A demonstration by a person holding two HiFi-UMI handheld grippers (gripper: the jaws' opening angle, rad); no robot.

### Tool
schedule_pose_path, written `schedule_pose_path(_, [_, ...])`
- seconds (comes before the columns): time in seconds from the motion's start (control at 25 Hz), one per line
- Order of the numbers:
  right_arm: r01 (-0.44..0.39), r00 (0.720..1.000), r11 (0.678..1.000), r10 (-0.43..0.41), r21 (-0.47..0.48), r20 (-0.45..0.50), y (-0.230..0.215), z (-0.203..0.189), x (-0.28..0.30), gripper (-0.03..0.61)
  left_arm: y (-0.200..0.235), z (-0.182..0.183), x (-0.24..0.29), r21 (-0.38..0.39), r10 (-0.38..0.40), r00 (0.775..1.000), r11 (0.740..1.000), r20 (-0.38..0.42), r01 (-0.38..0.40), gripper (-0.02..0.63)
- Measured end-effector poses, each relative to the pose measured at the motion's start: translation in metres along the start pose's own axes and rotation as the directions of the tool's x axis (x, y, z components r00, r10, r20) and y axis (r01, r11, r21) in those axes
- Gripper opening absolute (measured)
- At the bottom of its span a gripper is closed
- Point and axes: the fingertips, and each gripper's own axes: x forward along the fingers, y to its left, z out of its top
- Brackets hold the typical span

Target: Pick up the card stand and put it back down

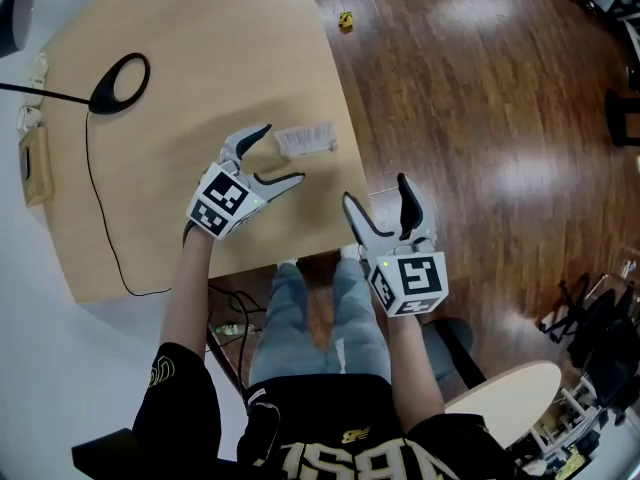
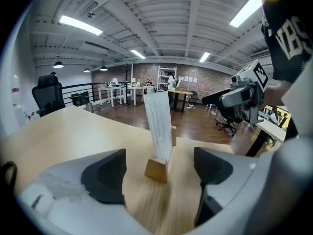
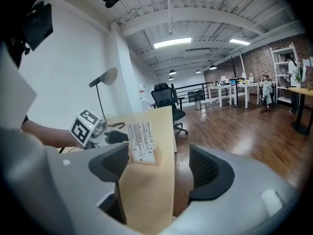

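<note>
The card stand [image 1: 305,140], a white card upright in a small wooden base, sits on the light wooden table [image 1: 180,48] near its right edge. My left gripper [image 1: 281,155] hovers just in front of it, open. In the left gripper view the stand [image 2: 159,126] rises ahead between the two dark pads [image 2: 105,175], and neither pad touches it. My right gripper [image 1: 376,190] is open and empty, at the table's near right corner, apart from the stand. The right gripper view shows the stand [image 3: 142,142] further along the table, with the left gripper's marker cube [image 3: 87,127] beside it.
A black lamp head [image 1: 120,80] with its cable [image 1: 95,198] lies at the table's left. A small wooden block [image 1: 35,163] sits at the left edge. The table's right edge [image 1: 345,158] drops to dark wood floor, where a small yellow object [image 1: 346,20] lies.
</note>
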Motion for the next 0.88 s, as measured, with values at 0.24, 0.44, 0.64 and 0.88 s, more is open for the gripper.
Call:
schedule_pose_path(0.24, [0.023,1.0,1.0,-0.023,-0.002,0.003,-0.005,0.003,-0.002,0.385,-0.003,0.004,0.035,0.073,-0.052,0.997,0.996,-0.048,0.056,0.285])
schedule_pose_path(0.44, [0.047,0.999,0.999,-0.047,-0.009,-0.007,-0.008,0.004,-0.007,0.385,-0.011,-0.006,0.046,0.13,-0.087,0.992,0.987,-0.096,0.099,0.12])
schedule_pose_path(0.64, [0.045,0.999,0.999,-0.044,-0.022,0.022,0.002,0.02,-0.017,0.385,-0.026,0.004,0.038,0.149,-0.149,0.984,0.975,-0.097,0.163,0.114])
schedule_pose_path(0.88, [0.023,0.995,0.999,-0.018,-0.05,0.096,0.026,0.061,-0.037,0.385,-0.04,0.063,-0.009,0.137,-0.117,0.993,0.984,-0.003,0.116,0.113])
